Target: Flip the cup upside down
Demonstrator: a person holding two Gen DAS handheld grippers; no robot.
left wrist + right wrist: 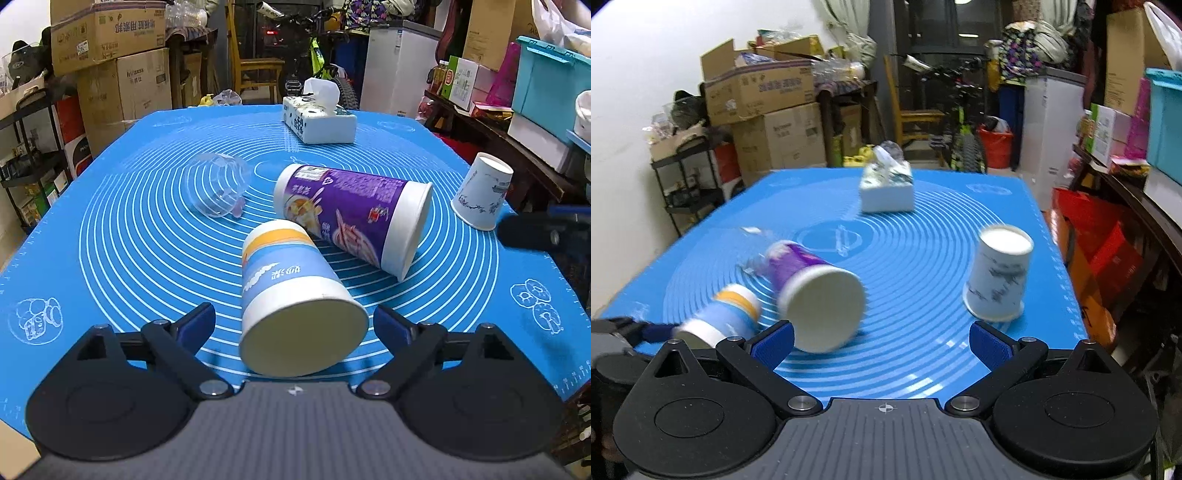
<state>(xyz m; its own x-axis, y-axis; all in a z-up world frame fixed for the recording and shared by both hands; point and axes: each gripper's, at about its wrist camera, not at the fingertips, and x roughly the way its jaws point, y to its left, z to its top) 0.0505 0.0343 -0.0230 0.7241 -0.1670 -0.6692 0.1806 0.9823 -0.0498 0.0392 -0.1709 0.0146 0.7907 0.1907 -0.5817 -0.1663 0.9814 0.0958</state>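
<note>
Left wrist view shows my left hand-held gripper (294,325) spread around the blue-and-orange paper cup (291,295) lying sideways on the blue mat (110,236); I'd pinch mid-body gently, avoiding crushing.

The left gripper (294,325) has a grey ribbed body at 6 o'clock, marked with a small white crosshair at its front edge. Two round black discs sit at 7 and 5 o'clock, each with a raised circular centre. Black triangular link arms with cut-out windows run inward, pinned by silver screws. Its fingers (195,325) wear dark blue textured pads. The right gripper (882,341) is built alike: grey ribbed body, crosshair mark, black discs, silver screws, blue pads (988,345).
</note>
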